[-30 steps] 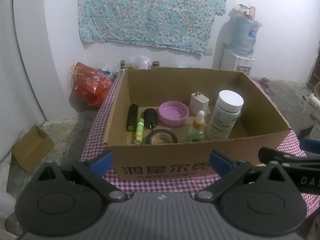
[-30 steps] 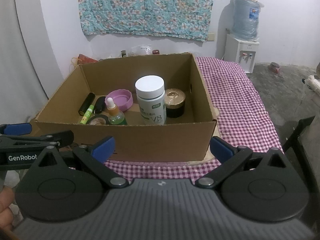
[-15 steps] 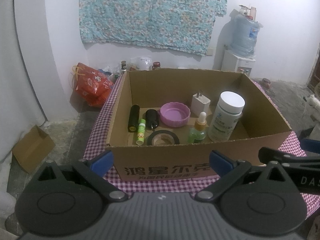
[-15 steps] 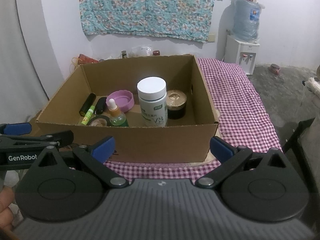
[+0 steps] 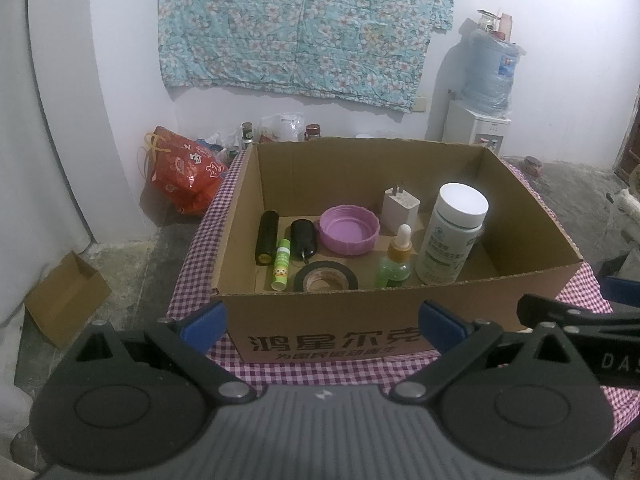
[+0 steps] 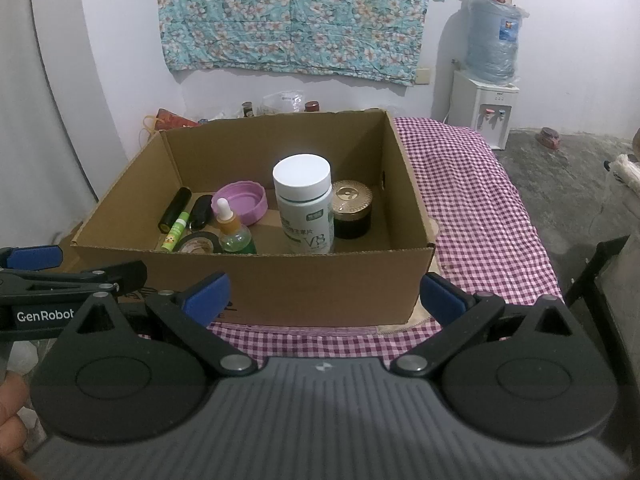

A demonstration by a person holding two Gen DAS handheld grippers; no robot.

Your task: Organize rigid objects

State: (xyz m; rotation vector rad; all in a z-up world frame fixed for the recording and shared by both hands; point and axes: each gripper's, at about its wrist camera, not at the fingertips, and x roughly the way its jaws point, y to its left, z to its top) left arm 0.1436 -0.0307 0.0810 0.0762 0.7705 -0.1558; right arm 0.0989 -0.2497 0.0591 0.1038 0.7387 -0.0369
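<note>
An open cardboard box [image 5: 400, 334] [image 6: 320, 280] stands on a checked tablecloth. Inside are a white pill bottle [image 5: 452, 234] [image 6: 306, 204], a green dropper bottle [image 5: 396, 260] [image 6: 234, 232], a purple lid [image 5: 350, 230] [image 6: 244, 202], a black tape roll [image 5: 326, 278] [image 6: 200, 242], a green glue stick [image 5: 281, 265], two black cylinders [image 5: 267, 237], a white charger [image 5: 400, 206] and a dark jar with a gold lid [image 6: 352, 214]. My left gripper [image 5: 322, 320] and right gripper [image 6: 324, 294] are open and empty, just in front of the box.
The checked cloth [image 6: 480, 208] stretches right of the box. A water dispenser [image 6: 490, 68] stands at the back right. A red bag [image 5: 184, 172] and a small cardboard box [image 5: 66, 300] lie on the floor at left. Jars and bags sit behind the box.
Both grippers have drifted slightly, so the box sits a little lower and farther in view. Nothing in the box has moved.
</note>
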